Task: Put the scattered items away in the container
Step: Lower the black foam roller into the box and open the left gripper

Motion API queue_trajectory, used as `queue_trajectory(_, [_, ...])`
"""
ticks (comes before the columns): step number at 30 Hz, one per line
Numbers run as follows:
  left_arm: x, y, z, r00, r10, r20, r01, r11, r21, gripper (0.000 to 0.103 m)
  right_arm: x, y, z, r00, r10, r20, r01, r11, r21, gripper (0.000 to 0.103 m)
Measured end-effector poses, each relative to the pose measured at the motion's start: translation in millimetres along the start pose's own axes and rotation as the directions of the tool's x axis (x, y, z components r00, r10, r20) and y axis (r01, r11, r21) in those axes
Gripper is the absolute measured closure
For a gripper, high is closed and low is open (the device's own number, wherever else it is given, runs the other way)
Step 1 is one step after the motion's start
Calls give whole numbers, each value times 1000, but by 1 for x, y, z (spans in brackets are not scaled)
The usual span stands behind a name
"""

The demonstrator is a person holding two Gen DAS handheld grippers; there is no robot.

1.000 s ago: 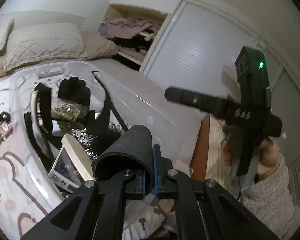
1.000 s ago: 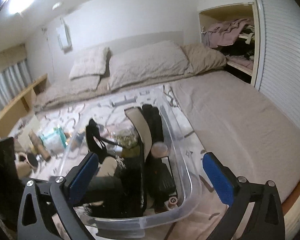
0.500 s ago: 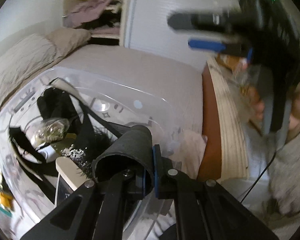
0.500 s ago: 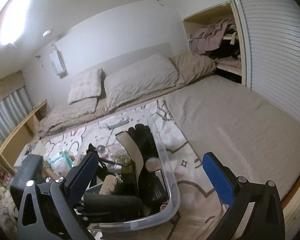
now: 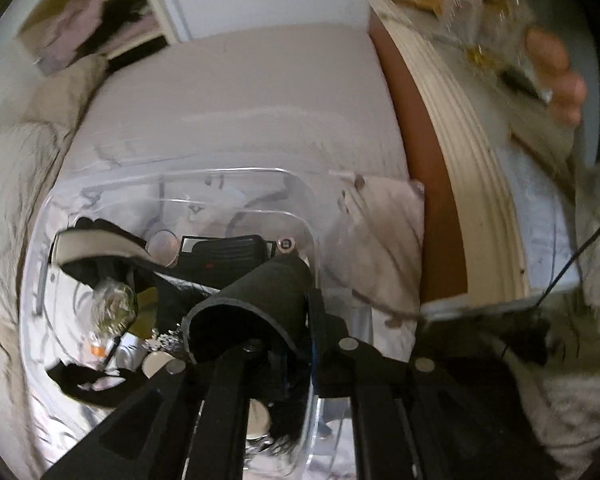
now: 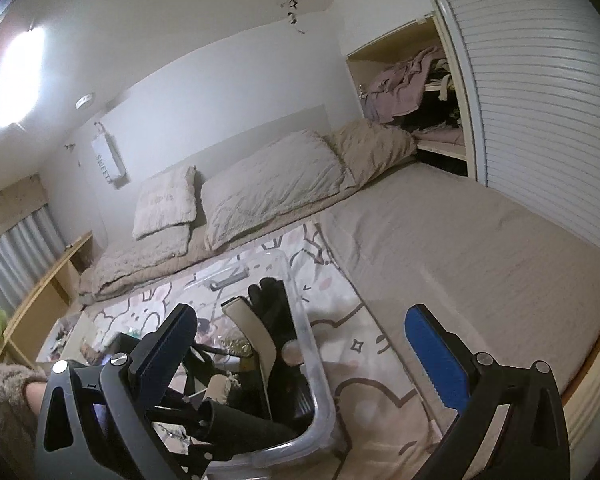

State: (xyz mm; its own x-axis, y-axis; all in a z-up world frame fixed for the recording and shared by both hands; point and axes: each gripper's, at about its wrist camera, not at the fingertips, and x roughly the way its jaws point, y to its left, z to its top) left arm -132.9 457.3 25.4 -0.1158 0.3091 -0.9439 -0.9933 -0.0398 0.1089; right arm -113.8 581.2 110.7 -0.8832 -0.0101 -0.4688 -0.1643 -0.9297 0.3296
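Observation:
My left gripper (image 5: 306, 320) is shut on a black rolled sheet (image 5: 252, 308) and points steeply down over the near end of the clear plastic bin (image 5: 300, 192). The roll hangs just above the bin's contents: a black pouch (image 5: 224, 252), a beige strap (image 5: 96, 244), a crumpled clear wrapper (image 5: 112, 308) and dark cords. In the right wrist view the same roll (image 6: 252, 424) lies across the bin's near end (image 6: 318, 384), with a black glove (image 6: 276, 312) standing farther back. My right gripper (image 6: 300, 340) is open and empty, above and in front of the bin.
The bin sits on a patterned blanket (image 6: 364, 344) on a beige bed. Pillows (image 6: 268, 184) lie at the head, and an open wardrobe (image 6: 416, 88) holds clothes. Small loose items (image 6: 66, 334) lie left of the bin. The bed's wooden edge (image 5: 460, 168) runs on the right. A hand (image 5: 556, 72) shows blurred.
The left gripper swung over the bin and tipped down, rolling as it went, with the black roll still in its grip. The right gripper rose and drew back, still open.

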Motion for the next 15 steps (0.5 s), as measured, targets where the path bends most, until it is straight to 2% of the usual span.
queue_trajectory(3, [12, 2, 11, 997, -3, -80, 8, 998, 58, 93, -12, -10, 6, 999, -7, 31, 6, 1000, 29, 0])
queue_trajectory(6, [18, 3, 23, 993, -2, -118, 13, 996, 89, 88, -21, -21, 11, 998, -11, 57, 8, 998, 59, 0])
queue_trajectory(7, [18, 2, 27, 993, 3, -121, 8, 996, 93, 84, -23, -24, 12, 998, -14, 64, 9, 998, 68, 0])
queue_trajectory(9, [18, 3, 38, 991, 57, -117, -46, 995, 90, 58, -25, -30, 15, 997, -14, 74, 7, 996, 89, 0])
queue_trajectory(11, [18, 6, 43, 990, 76, -115, -68, 995, 70, 47, -26, -35, 16, 997, -5, 74, -3, 994, 111, 0])
queue_trajectory(15, [14, 13, 46, 993, 58, -98, -57, 998, 21, 41, -24, -37, 17, 998, -4, 68, -4, 993, 121, 0])
